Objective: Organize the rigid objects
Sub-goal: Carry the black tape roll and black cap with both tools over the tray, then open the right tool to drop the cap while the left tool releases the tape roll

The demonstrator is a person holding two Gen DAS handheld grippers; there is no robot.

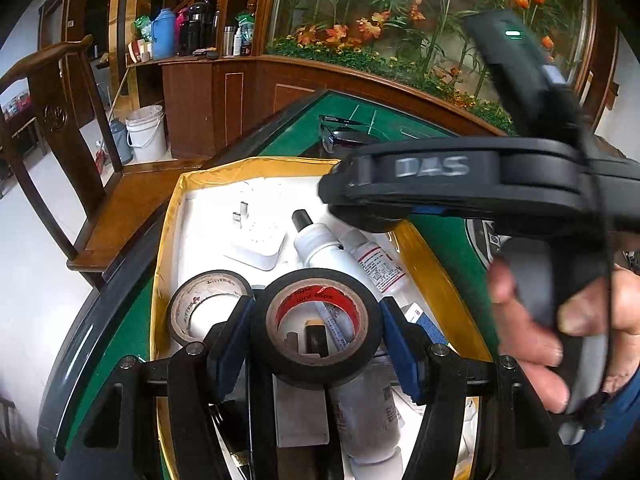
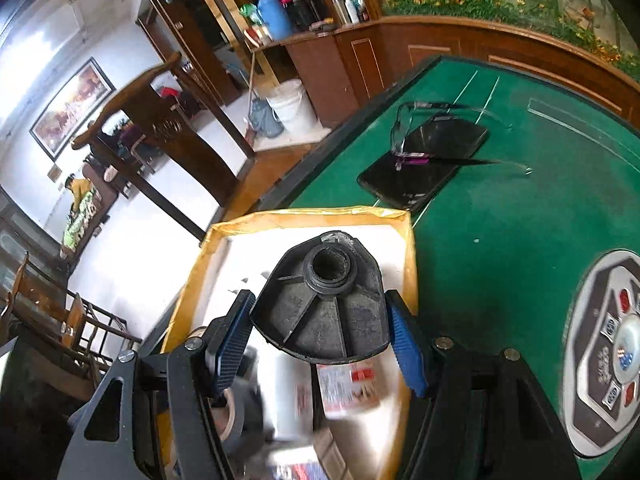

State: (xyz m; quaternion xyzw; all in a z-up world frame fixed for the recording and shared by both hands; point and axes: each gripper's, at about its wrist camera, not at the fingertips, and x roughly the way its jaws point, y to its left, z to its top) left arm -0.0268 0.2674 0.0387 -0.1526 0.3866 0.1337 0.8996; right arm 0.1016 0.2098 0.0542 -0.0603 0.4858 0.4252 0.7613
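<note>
Sorting well along: left gripper [image 1: 316, 328] clamps black tape roll [image 1: 316, 326] over yellow-rimmed box [image 1: 168, 236]; right gripper [image 2: 322, 326] grips black ribbed plastic base [image 2: 324, 300] above same box (bottles, adapter, second roll already inside). Both still to drop; phone [image 2: 424, 164], glasses outside.

- Left wrist view looks steeply down, close over the yellow-rimmed box [image 1: 168, 240] on the green table [image 1: 120, 332].
- Right wrist view, tilted, looks down close over the same box [image 2: 408, 248].
- Both share the table, box and wooden chair [image 1: 60, 128].
</note>
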